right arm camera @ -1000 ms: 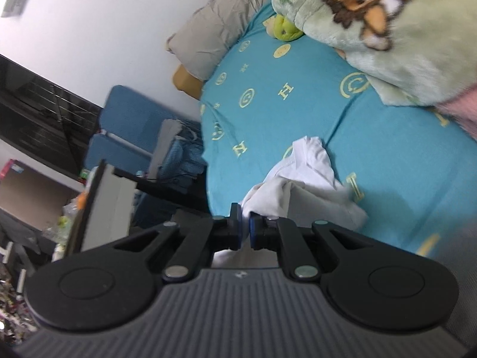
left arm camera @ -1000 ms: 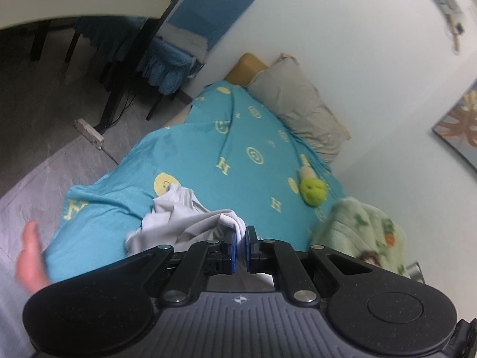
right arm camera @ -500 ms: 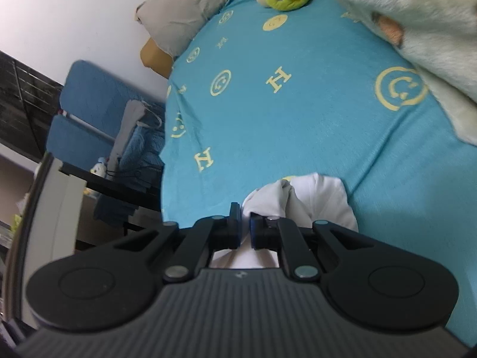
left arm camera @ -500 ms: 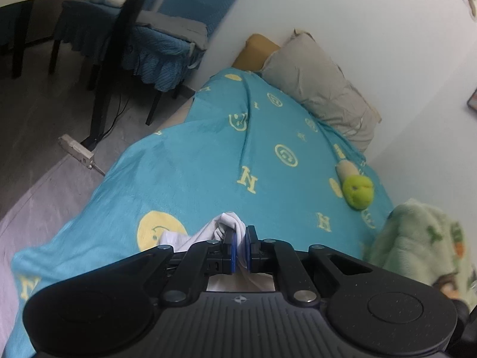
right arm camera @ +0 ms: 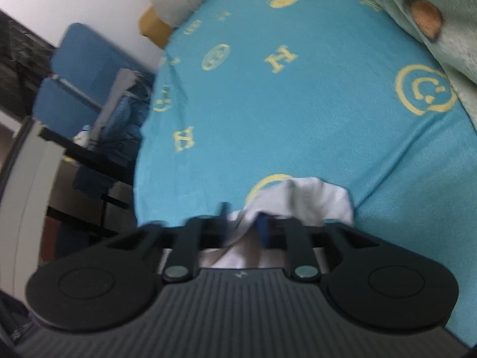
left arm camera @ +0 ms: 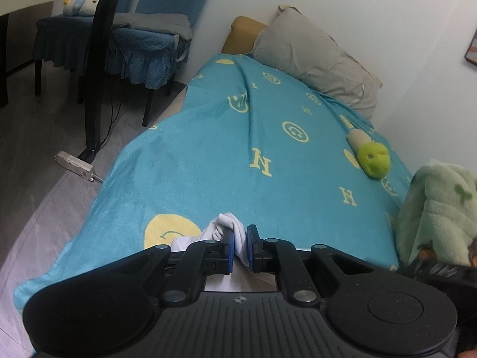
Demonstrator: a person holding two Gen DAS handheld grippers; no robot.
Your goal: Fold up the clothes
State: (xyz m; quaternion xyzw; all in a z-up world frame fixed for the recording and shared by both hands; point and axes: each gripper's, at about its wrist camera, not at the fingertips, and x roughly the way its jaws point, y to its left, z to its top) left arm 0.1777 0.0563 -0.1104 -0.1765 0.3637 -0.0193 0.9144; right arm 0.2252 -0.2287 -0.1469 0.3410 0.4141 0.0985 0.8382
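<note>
Left gripper (left arm camera: 241, 246): matte black plastic, two blue-padded fingers (left arm camera: 228, 249) on angled black link arms.
Left body: wide ribbed dark grey housing, a small round emblem at its centre, rounded lobes on each side with a shallow circular disc.
Left fasteners: round silver pivot screws at the link arms.
Right gripper (right arm camera: 243, 228): same black build, blurred, one blue pad visible.
Right body: ribbed grey housing, two silver screws, round side lobes.

A home bedroom: bed (left arm camera: 208, 155) with smiley blanket, pillow (left arm camera: 313, 59), plush toy (left arm camera: 374, 159).
</note>
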